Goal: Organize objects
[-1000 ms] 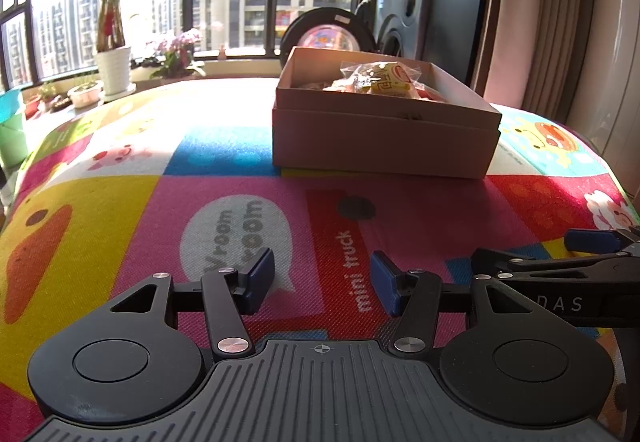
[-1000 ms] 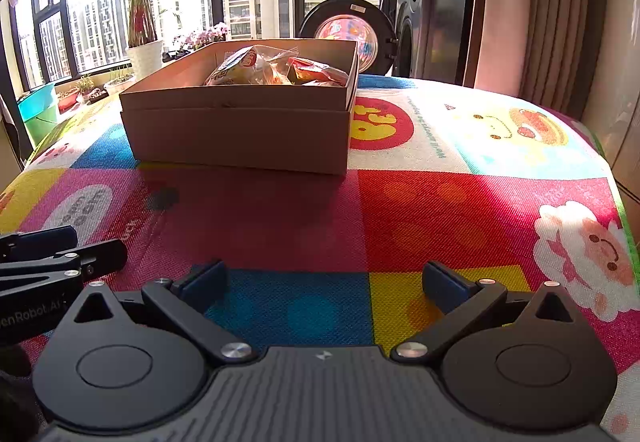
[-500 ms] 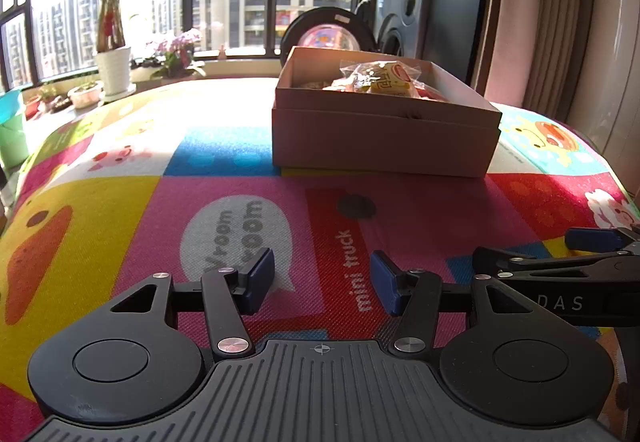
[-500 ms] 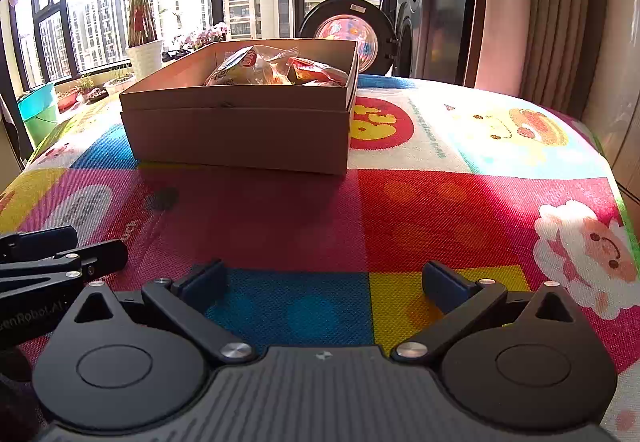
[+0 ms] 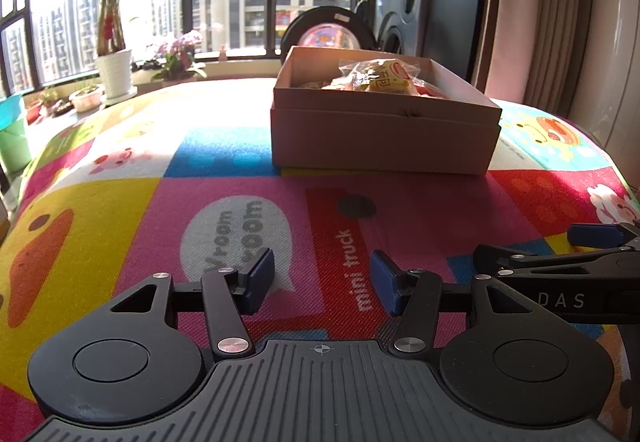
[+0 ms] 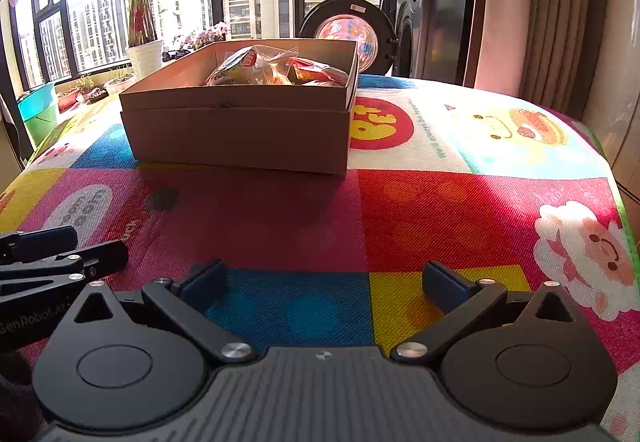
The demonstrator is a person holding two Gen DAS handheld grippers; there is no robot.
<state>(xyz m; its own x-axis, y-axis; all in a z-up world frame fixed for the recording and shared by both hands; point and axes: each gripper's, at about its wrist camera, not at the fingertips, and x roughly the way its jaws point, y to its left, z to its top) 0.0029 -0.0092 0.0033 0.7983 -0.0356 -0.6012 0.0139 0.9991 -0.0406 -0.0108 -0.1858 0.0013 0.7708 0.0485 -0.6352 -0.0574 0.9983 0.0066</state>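
Observation:
A tan cardboard box [image 5: 380,137] [image 6: 240,133] stands on the colourful cartoon mat, well ahead of both grippers. Inside it lie several wrapped snack packets [image 5: 380,79] [image 6: 276,71], clear plastic with yellow and red print. My left gripper [image 5: 322,286] rests low over the mat, open, with nothing between its blue pads. My right gripper [image 6: 324,284] is open wider, also with nothing in it. Each gripper shows at the edge of the other's view: the right one [image 5: 560,266], the left one [image 6: 60,254].
The mat [image 5: 120,209] [image 6: 480,201] covers a table that drops off at the left and right edges. Behind the box stand a round black-rimmed object [image 6: 348,29], potted plants [image 5: 114,69] on the window sill, a washing machine [image 5: 408,17] and curtains [image 6: 560,13].

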